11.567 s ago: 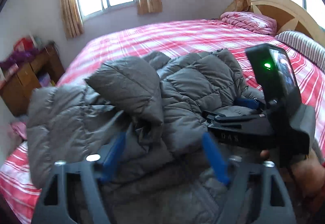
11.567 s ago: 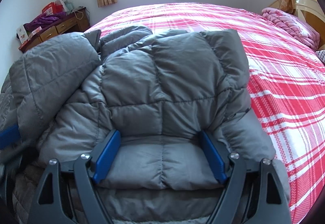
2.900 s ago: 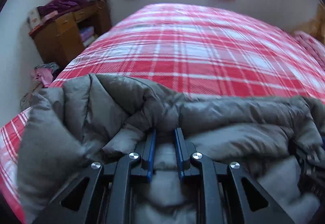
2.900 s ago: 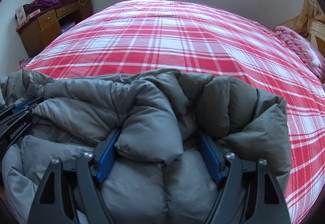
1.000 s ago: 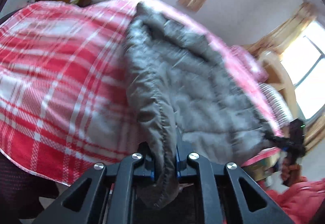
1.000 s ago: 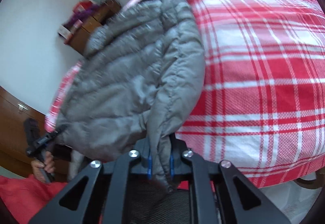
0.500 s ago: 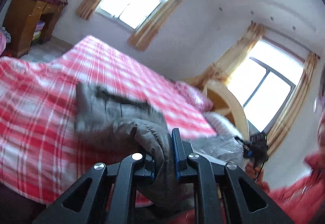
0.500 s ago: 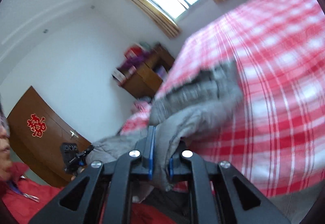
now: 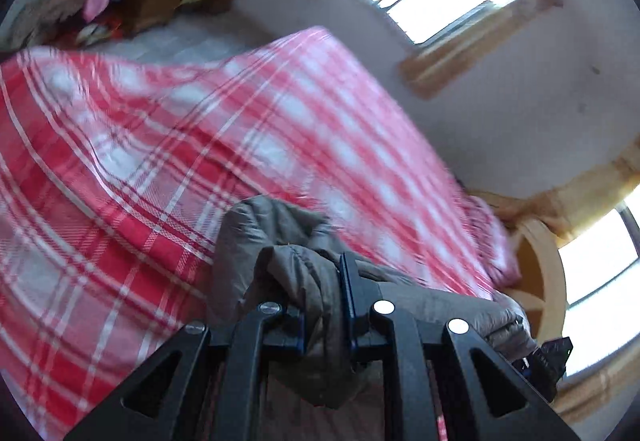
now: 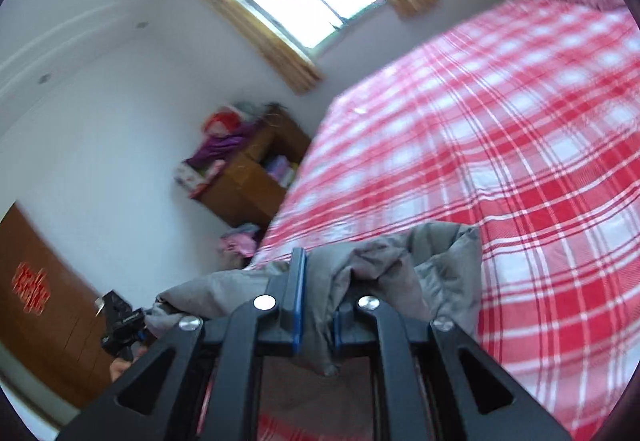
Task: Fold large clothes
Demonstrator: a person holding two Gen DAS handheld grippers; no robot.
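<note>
Grey jacket (image 9: pixel 316 293) edge pinched in left tongs (image 9: pixel 325 305) and right tongs (image 10: pixel 316 305), above plaid bed (image 10: pixel 520 161).

Matt grey quilted cloth jacket (image 9: pixel 256 241), woven plaid cotton bedspread (image 10: pixel 520 145), brown wooden cabinet (image 10: pixel 248 185)

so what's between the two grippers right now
Only the grey quilted puffer jacket spans it, clamped in the left gripper and the right gripper; each wrist view shows the fabric running off to the other tool.
</note>
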